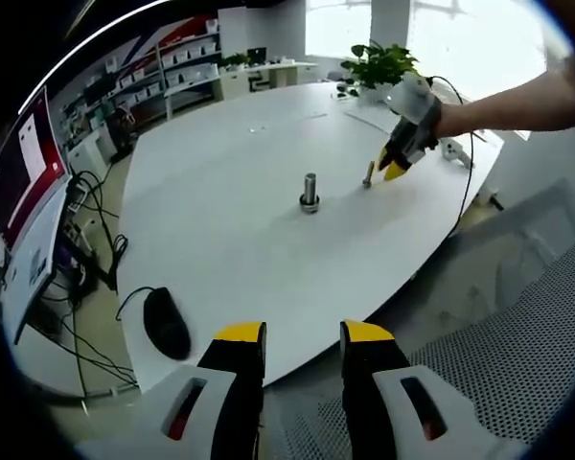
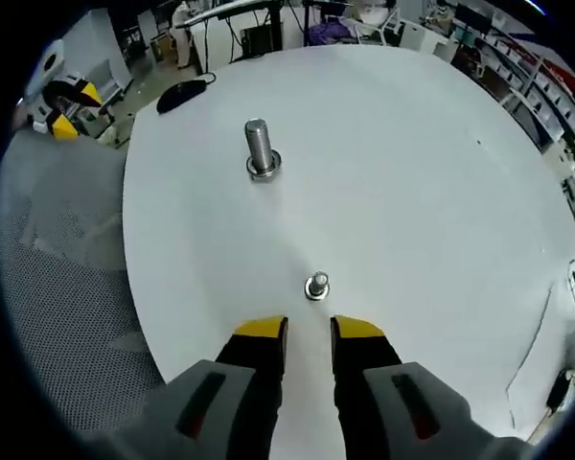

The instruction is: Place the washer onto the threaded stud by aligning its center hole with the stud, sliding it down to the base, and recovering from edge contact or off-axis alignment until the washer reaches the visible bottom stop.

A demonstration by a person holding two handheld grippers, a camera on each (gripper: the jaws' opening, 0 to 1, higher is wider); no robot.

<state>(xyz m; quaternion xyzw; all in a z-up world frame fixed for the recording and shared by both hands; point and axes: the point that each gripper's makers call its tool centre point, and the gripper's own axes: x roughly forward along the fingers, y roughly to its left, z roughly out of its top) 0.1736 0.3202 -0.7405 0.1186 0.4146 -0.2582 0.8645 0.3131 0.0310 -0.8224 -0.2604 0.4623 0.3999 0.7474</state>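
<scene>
Plainly, both tools, left [image 1: 303, 332] and right [image 2: 309, 328], gape slightly, empty, near the stud [image 2: 260, 148].

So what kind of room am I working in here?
Likely an office or lab space: a large white table, a monitor on a side desk, shelving with bins, and a potted plant by the window.

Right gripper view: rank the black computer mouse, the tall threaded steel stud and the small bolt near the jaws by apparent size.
1. Tall threaded steel stud, largest.
2. Black computer mouse at the table's far edge, though distance shrinks it.
3. Small bolt, smallest even though nearest the right gripper.
</scene>
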